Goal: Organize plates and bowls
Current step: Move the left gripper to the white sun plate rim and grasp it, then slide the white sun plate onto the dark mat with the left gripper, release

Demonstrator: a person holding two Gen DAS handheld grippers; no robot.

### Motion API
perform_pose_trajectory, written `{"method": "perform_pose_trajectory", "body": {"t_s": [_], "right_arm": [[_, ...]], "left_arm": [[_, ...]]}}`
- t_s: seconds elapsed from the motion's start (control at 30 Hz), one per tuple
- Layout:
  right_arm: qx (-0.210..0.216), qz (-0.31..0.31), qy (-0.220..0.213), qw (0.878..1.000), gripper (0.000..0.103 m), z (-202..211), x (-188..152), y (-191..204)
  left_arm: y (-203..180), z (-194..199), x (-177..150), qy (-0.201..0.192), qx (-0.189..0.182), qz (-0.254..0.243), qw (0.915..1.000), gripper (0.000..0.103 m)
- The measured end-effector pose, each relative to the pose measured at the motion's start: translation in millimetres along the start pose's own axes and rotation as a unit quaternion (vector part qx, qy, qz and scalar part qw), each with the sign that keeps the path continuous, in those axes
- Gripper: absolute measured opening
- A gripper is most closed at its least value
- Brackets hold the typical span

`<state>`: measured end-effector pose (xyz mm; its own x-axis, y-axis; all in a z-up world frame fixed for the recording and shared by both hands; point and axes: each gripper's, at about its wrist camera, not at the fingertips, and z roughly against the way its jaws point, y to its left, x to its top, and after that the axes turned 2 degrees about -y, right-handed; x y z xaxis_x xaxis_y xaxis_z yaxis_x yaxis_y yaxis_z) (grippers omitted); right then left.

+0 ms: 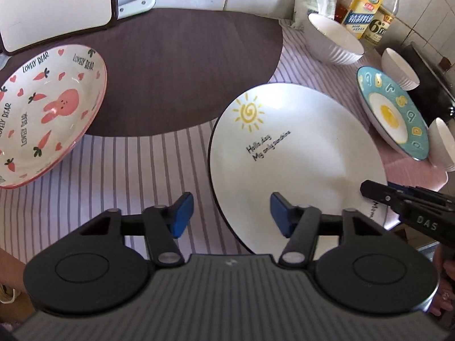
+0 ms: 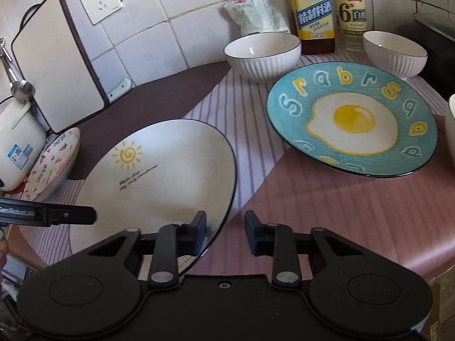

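Observation:
A white plate with a sun drawing [image 1: 298, 147] [image 2: 159, 176] lies on the striped cloth. My left gripper [image 1: 231, 213] is open, its blue pads standing either side of the plate's near left rim without touching it. My right gripper [image 2: 226, 228] [image 1: 369, 189] is shut on the plate's near right rim. A pink rabbit plate [image 1: 48, 113] lies to the left and a blue fried-egg plate [image 2: 352, 122] to the right. Behind them are a large ribbed white bowl [image 2: 261, 54] and a smaller one [image 2: 395, 51]. A third bowl [image 1: 440, 142] shows at the right edge.
A cutting board [image 2: 54, 65] leans on the tiled wall above a brown mat [image 1: 176, 71]. Two bottles [image 2: 312, 8] and a bag [image 2: 256, 8] stand at the back. A white appliance [image 2: 17, 147] sits far left and a dark stove [image 1: 432, 85] far right.

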<state>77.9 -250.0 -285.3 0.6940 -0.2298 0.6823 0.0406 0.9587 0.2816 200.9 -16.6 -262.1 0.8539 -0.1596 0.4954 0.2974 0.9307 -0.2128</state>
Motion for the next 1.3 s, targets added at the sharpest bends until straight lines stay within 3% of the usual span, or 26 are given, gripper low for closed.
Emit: {"method": "perform_pose_trajectory", "body": {"t_s": [0.03,0.27,0.57,0.77,1.3], "right_arm": [[0.006,-0.003,0.003,1.000,0.020,-1,0,0],[0.037,-0.089,0.019,0.995,0.021,-12,3,-14],[0.043,-0.067,0.045,0.996,0.019,-15,13,-15],[0.055,-0.033,0.039,0.997,0.020,-5,26,-5],[0.103,0.016,-0.023,0.994,0.021,-21,109,30]], "left_arm": [[2,-5,0,0.014,-0.004,0.009,0.9999,0.036],[23,-9,2,0.015,-0.045,0.083,0.9954,0.018],[16,-4,6,0.010,-0.034,0.036,0.9987,0.018],[12,10,18,-0.017,-0.023,0.024,0.9993,0.018],[29,47,95,-0.101,0.002,0.014,0.9948,0.018]]}}
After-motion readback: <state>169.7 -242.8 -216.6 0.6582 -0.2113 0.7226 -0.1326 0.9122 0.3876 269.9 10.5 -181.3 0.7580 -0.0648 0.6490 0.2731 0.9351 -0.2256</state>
